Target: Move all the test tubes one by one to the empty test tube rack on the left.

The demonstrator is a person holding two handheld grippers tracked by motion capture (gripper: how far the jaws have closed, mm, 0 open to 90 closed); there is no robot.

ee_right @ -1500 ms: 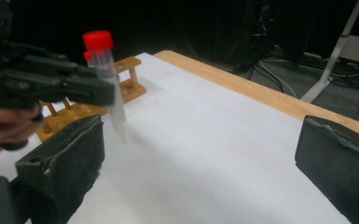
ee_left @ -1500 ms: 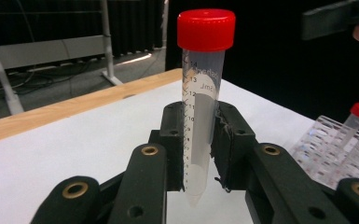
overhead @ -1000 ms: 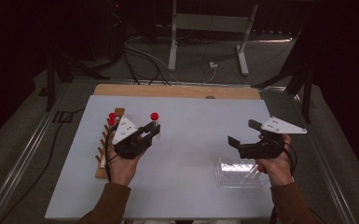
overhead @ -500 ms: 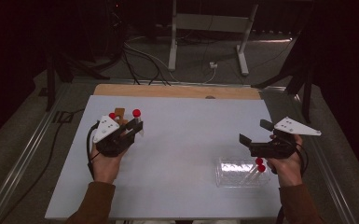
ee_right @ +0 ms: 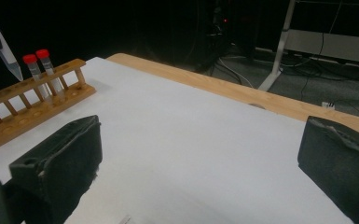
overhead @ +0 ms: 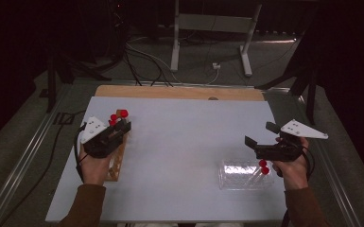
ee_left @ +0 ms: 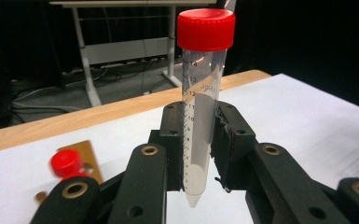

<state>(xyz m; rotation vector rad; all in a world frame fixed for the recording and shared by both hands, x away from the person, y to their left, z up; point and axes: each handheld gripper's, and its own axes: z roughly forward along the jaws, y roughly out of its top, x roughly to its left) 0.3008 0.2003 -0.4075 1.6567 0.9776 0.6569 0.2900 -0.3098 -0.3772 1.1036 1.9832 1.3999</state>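
Holding a red-capped centrifuge tube [ee_left: 200, 107] upright, left gripper [ee_left: 198, 149] fingers clamp it above the wooden tube rack [overhead: 117, 158]; right gripper [ee_right: 200, 163] fingers wide, well right of the rack.

The left tool [overhead: 119, 128], in a hand with a brown sleeve, has its jaws clamped and points away from the person. The right tool [overhead: 260, 142] points leftward, jaws spread wide with nothing between them.

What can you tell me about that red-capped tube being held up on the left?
The tube is clear plastic with a red screw cap, a printed number scale down its side and a cone-shaped tip. It looks empty. It stands upright, clamped at its lower half between the left gripper's black fingers, its tip hanging free above the white table.
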